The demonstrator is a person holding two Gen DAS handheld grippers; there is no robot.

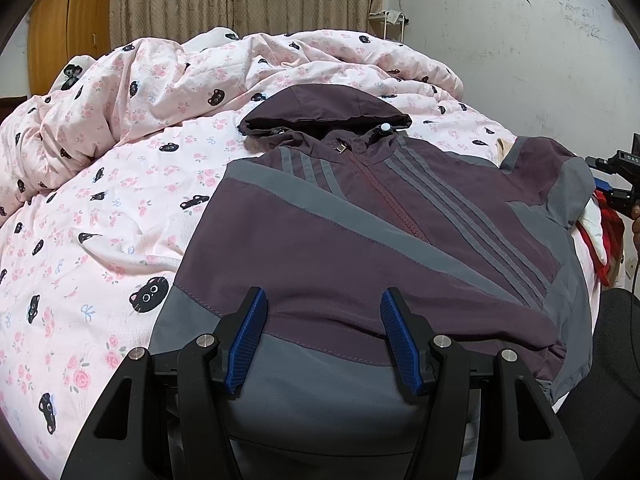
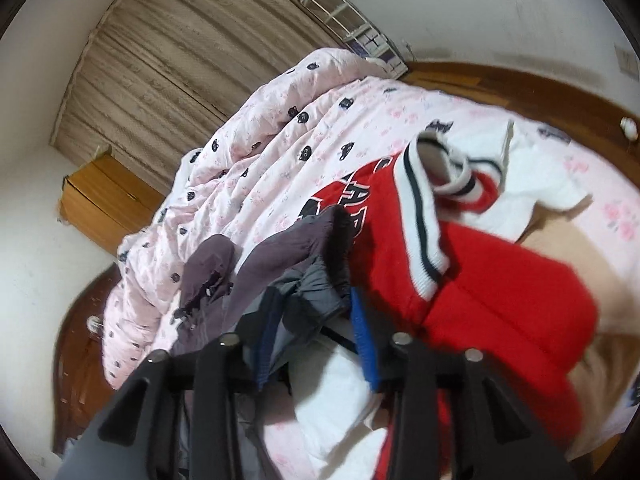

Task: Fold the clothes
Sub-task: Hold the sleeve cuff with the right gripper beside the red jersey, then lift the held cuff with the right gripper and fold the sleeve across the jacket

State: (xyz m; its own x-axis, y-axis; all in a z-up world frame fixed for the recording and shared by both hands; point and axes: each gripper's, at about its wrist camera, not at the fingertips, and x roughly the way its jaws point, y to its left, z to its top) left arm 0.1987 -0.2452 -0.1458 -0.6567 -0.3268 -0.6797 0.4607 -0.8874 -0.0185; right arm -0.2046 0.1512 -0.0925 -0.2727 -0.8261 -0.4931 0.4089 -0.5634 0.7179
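The bed (image 1: 100, 216) carried the purple-and-grey hooded jacket (image 1: 360, 216), spread front-up and zipped, its hood far from me. My left gripper (image 1: 324, 336) hung spread wide over the near hem, gripping nothing. My right gripper (image 2: 316, 344) seemed to pinch the right sleeve (image 2: 312, 280), though blur hid the contact. That thin fabric could slip free, or drag the red garment (image 2: 480, 272) beside it.

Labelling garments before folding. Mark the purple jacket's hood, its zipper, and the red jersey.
hood (image 1: 328, 106), left wrist view, on its purple top panel.
zipper (image 1: 394, 200), left wrist view, midway down the dark red teeth.
red jersey (image 2: 508, 280), right wrist view, on its plain red body.
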